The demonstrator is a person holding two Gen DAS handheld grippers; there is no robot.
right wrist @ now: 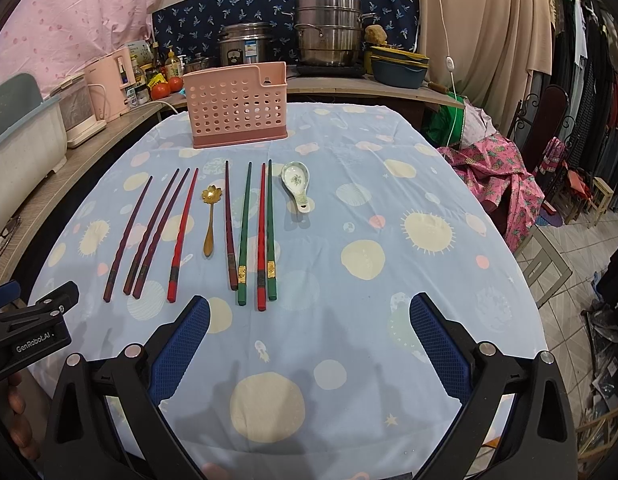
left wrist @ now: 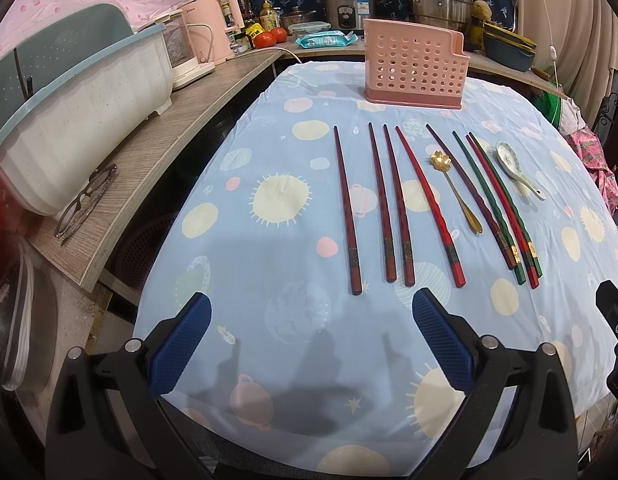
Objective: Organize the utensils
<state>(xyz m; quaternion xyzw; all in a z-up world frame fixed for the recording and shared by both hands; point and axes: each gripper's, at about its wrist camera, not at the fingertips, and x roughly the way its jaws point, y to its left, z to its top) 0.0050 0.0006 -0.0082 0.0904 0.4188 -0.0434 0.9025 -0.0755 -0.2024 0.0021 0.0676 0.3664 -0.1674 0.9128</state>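
Note:
Several chopsticks lie in a row on the blue tablecloth point(left wrist: 269, 184): dark red ones point(left wrist: 347, 208) at the left, a bright red one point(left wrist: 427, 200), and green and red ones point(left wrist: 497, 204) at the right. A gold spoon point(left wrist: 453, 188) and a white ceramic spoon point(left wrist: 513, 166) lie among them. A pink perforated holder point(left wrist: 415, 66) stands upright at the far side. My left gripper point(left wrist: 311, 308) hovers open near the chopsticks' thick ends, nothing in it. In the right wrist view, my right gripper point(right wrist: 309, 312) is open just short of the green chopsticks point(right wrist: 245, 232), with the holder point(right wrist: 237, 106) beyond.
A wooden shelf point(left wrist: 157, 156) along the left carries a white bin point(left wrist: 77, 120), glasses point(left wrist: 87, 200) and a pink appliance point(left wrist: 213, 28). Steel pots point(right wrist: 329, 32) and tomatoes point(right wrist: 167, 86) stand behind the table. A pink cloth on a chair point(right wrist: 505, 168) sits at the right.

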